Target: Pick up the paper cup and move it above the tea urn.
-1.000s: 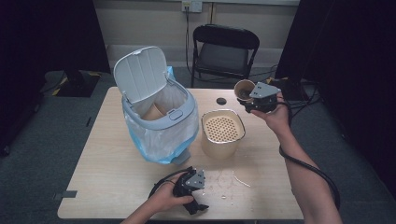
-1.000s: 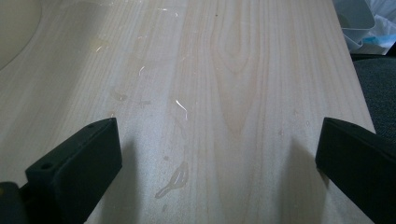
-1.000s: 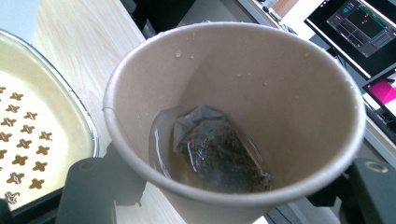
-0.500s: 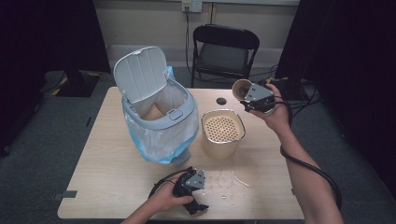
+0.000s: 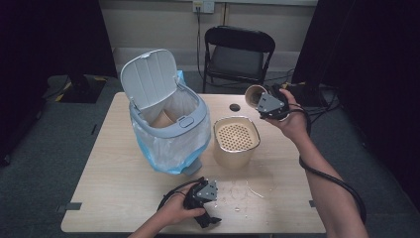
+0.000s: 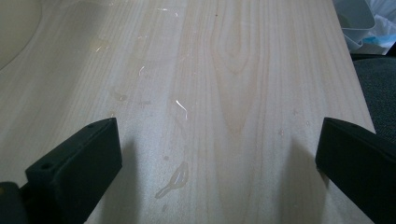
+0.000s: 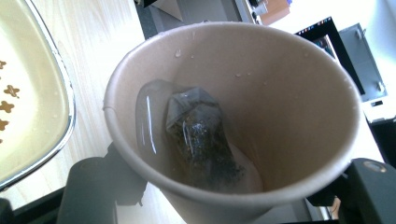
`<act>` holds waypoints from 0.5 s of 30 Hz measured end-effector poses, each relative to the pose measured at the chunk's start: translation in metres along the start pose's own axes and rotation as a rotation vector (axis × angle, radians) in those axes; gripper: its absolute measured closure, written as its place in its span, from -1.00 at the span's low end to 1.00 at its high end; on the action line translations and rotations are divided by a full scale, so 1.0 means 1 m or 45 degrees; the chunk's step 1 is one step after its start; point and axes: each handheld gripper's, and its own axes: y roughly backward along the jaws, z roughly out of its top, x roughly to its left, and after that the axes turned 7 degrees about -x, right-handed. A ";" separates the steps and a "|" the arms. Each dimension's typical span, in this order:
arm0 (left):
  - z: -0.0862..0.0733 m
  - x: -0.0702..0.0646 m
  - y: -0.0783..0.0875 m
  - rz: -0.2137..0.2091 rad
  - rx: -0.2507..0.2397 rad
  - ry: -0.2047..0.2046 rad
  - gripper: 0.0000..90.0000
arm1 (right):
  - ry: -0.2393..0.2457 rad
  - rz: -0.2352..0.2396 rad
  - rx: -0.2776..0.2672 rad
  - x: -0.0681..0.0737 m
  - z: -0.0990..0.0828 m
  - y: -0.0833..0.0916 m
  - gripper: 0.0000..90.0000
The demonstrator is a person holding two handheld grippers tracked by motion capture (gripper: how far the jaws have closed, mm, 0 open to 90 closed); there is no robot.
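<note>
While the right gripper (image 5: 258, 97) is clamping a paper cup (image 7: 233, 116) above the table's (image 5: 124, 198) far right, emptying is pending.
Teabag (image 7: 201, 140) is sticking inside the tilted cup; bin (image 5: 168, 129) is standing open; left gripper (image 5: 204, 198) is resting, jaws apart.

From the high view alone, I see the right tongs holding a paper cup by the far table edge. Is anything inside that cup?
Observer: Yes. In the right gripper view a wet tea bag clings to the inner wall of the paper cup.
Operator: Is there liquid around it?
Observer: Only drops on the wall; I see no pool.
Operator: And the left tongs, are they open?
Observer: Open. The left gripper view shows the left tongs with jaws wide apart over the table, nothing between them.
</note>
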 end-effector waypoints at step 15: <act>0.000 0.000 0.000 0.000 0.002 -0.002 -1.00 | 0.321 -0.022 0.069 0.008 0.014 0.004 -0.30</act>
